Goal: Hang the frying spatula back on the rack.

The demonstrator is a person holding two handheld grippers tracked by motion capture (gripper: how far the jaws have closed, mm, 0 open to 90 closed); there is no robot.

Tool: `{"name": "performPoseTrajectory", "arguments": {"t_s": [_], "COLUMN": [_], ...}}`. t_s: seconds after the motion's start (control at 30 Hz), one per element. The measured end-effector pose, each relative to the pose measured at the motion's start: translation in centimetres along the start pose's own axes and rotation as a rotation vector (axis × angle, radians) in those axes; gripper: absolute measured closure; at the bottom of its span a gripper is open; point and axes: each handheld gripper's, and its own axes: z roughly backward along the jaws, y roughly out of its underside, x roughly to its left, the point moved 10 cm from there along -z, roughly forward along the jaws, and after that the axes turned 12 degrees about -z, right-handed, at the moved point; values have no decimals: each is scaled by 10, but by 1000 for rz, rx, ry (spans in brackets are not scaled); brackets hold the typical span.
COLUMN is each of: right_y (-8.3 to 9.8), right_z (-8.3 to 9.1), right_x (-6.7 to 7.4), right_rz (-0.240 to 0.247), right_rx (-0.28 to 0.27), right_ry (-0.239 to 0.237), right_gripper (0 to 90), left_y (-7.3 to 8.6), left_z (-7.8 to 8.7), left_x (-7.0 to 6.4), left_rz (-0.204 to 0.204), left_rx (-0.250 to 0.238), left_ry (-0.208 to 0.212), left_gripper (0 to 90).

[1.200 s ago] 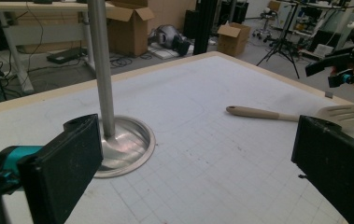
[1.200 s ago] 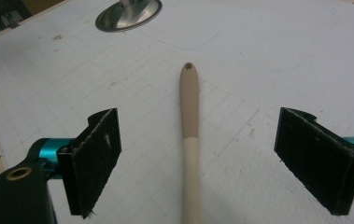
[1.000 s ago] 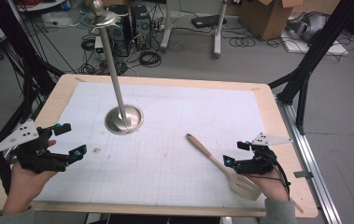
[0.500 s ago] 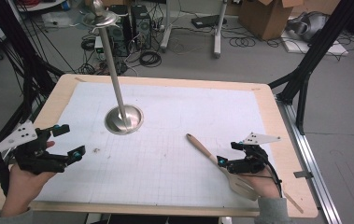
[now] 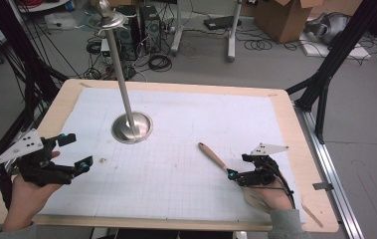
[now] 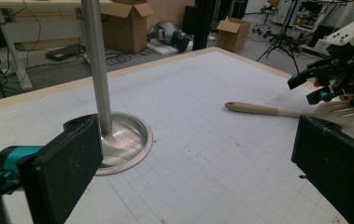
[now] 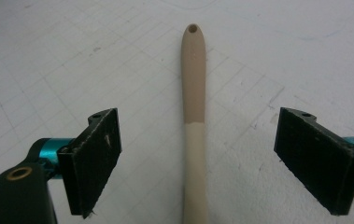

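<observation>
Spatula (image 5: 215,159) lies flat on the white gridded mat (image 5: 176,174) that covers the surface (image 5: 295,129), toward the 4 o'clock part of the high view. Its tan handle end, with a small hole, points toward 10 o'clock; the paler shaft runs back toward 4 o'clock and passes under the right hand-held gripper (image 5: 233,174). The slotted blade shows in the left gripper view (image 6: 338,109), resting on the mat just below that hand-held gripper (image 6: 311,88).

In the right gripper view the right hand-held gripper (image 7: 198,154) looks straight along the spatula (image 7: 194,116): the handle runs up the middle toward 12 o'clock, with one black pad (image 7: 95,156) at 9 o'clock of it and the other at 3 o'clock. Both pads stand well apart from the shaft, with mat showing on each side, so the jaws are spread wide and grip nothing. Whether they hang just above the mat or touch it cannot be told.

The left hand-held gripper (image 5: 79,153) sits at the 8 o'clock side of the high view, well apart from the spatula, its jaws also spread and empty. At 1 o'clock of it stands a metal pole (image 5: 121,74) on a round steel base (image 5: 132,127); the spatula's handle tip lies near that base, at its 4 o'clock, not touching.
</observation>
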Motion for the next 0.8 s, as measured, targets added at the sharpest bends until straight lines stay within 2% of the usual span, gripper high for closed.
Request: {"name": "performPoseTrajectory", "arguments": {"t_s": [0.4,0.8], "right_y": [11,20], "right_z": [-9,-15], "right_x": [-2,-4], "right_rz": [1,-18], "right_rx": [58,73], "right_ry": [15,28], "right_gripper": [155,183], "left_y": [1,5], "left_z": [-1,-5], "left_x": [0,-1], "left_rz": [1,4], "left_rx": [6,18], "left_ry": [-1,2], "left_gripper": [25,25]}}
